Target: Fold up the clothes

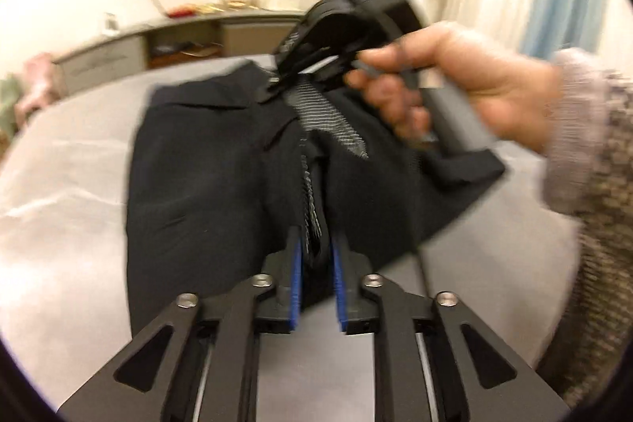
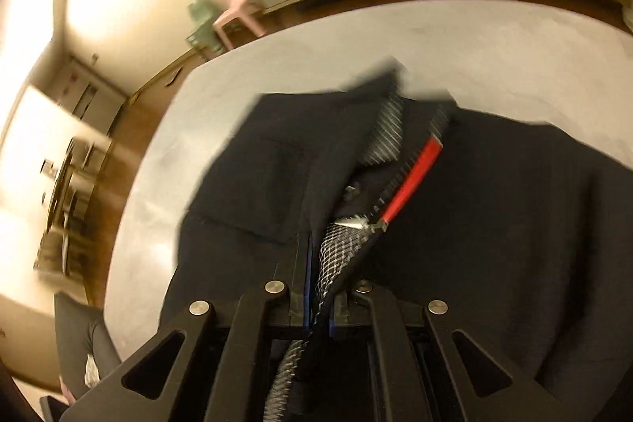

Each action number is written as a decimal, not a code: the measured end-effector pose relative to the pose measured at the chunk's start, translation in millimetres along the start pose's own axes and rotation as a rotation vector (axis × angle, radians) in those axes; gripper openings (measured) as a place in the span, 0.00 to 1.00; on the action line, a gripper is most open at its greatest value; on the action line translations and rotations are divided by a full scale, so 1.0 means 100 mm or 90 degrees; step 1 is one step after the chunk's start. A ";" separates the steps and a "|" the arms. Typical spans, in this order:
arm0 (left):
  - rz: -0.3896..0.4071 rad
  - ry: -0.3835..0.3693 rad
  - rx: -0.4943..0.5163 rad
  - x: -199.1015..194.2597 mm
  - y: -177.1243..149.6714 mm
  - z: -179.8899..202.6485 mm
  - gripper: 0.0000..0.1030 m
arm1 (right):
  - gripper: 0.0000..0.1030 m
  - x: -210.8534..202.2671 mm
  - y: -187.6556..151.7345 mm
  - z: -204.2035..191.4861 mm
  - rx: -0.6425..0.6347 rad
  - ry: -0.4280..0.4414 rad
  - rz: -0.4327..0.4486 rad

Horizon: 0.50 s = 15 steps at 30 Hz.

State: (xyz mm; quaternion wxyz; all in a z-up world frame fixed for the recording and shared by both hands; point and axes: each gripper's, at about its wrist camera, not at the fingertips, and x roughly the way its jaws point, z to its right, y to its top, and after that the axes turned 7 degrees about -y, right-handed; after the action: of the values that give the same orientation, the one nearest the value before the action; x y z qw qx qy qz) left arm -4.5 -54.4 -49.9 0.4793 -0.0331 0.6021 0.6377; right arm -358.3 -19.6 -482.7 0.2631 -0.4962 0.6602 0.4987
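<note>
On the grey bed (image 1: 71, 184), the right gripper (image 2: 318, 303) clamped the jacket (image 1: 205, 176) front edge — left gripper (image 1: 316, 263) slightly parted around fabric; advisable: pull edges even, taut.

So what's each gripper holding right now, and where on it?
The right gripper is shut on the jacket's striped-lined front edge. The left gripper has that edge between its pads without pressing on it.
</note>
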 end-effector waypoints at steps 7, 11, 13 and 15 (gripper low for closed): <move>0.053 -0.065 -0.050 -0.39 0.22 -0.36 0.27 | 0.14 -0.14 -0.08 0.30 -0.026 -0.006 -0.028; 0.016 0.004 -0.102 -0.28 0.23 -0.57 0.27 | 0.14 -0.03 -0.08 0.32 -0.032 -0.017 -0.014; -0.004 0.034 -0.127 -0.22 0.20 -0.67 0.27 | 0.13 0.06 -0.05 0.25 -0.031 -0.017 -0.017; -0.023 0.049 -0.149 -0.17 0.12 -0.76 0.27 | 0.13 0.12 -0.03 0.15 -0.029 -0.012 -0.020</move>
State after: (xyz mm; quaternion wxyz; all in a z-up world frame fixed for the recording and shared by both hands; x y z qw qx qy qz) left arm -44.1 -123.1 -50.9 0.4597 -0.1241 0.5409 0.6933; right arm -362.5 -10.3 -499.7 0.2661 -0.5074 0.6384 0.5140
